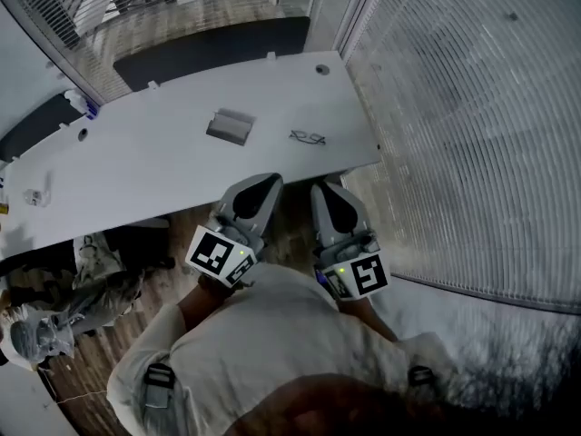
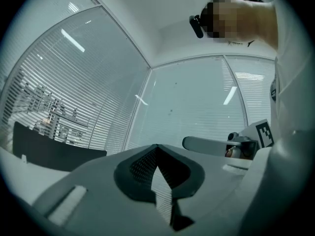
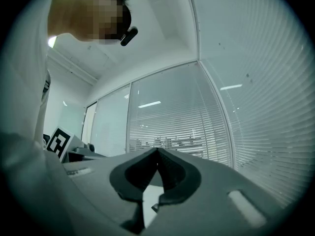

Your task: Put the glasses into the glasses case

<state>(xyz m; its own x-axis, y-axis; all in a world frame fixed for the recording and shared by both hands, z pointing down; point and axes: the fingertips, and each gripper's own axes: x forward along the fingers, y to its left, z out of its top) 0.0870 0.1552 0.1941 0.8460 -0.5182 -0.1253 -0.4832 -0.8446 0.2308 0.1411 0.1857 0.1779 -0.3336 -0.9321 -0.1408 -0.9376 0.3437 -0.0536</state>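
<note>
In the head view a grey glasses case [image 1: 231, 125] lies open near the middle of the white table [image 1: 163, 166]. A pair of thin dark-framed glasses [image 1: 309, 137] lies to the case's right, a short way apart from it. My left gripper [image 1: 270, 179] and right gripper [image 1: 320, 187] are side by side at the table's near edge, both pointing toward it and short of the case and glasses. Each is shut with nothing between its fingers. The left gripper view [image 2: 157, 147] and right gripper view [image 3: 157, 150] show only closed jaws against glass walls with blinds.
A small object [image 1: 34, 196] sits at the table's left end and a blue-and-white item [image 1: 80, 104] at its far left corner. Glass walls with blinds [image 1: 472, 125] close off the right side. A cluttered chair [image 1: 91, 280] stands at the lower left.
</note>
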